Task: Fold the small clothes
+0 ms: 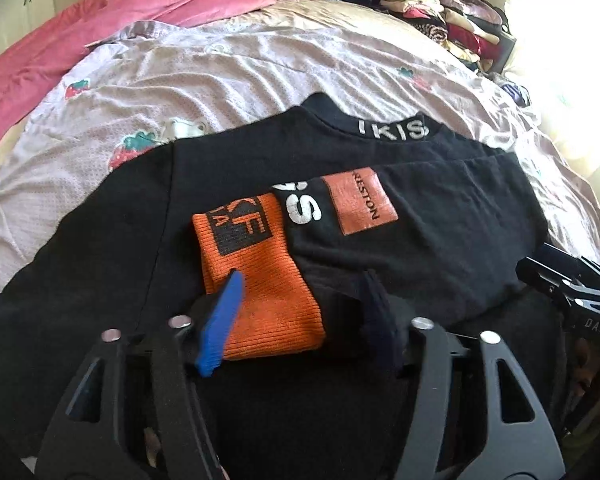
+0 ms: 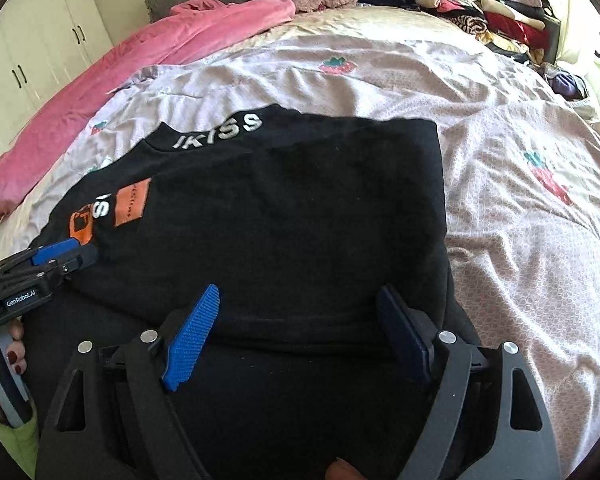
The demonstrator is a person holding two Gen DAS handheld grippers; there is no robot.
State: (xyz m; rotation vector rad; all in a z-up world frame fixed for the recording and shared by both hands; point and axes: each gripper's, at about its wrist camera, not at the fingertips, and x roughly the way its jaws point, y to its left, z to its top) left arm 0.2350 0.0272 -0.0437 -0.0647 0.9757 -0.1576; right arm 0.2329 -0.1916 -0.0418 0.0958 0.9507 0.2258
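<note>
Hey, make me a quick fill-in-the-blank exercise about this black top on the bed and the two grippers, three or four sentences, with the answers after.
1. The white letters on the collar of the black top spell ____.
2. The ribbed cuff lying on the top is ____ in colour.
3. The jaws of the left gripper and the right gripper both stand ____.
4. The bed cover under the top is printed with ____.

Missing words: IKISS; orange; open; strawberries
</note>
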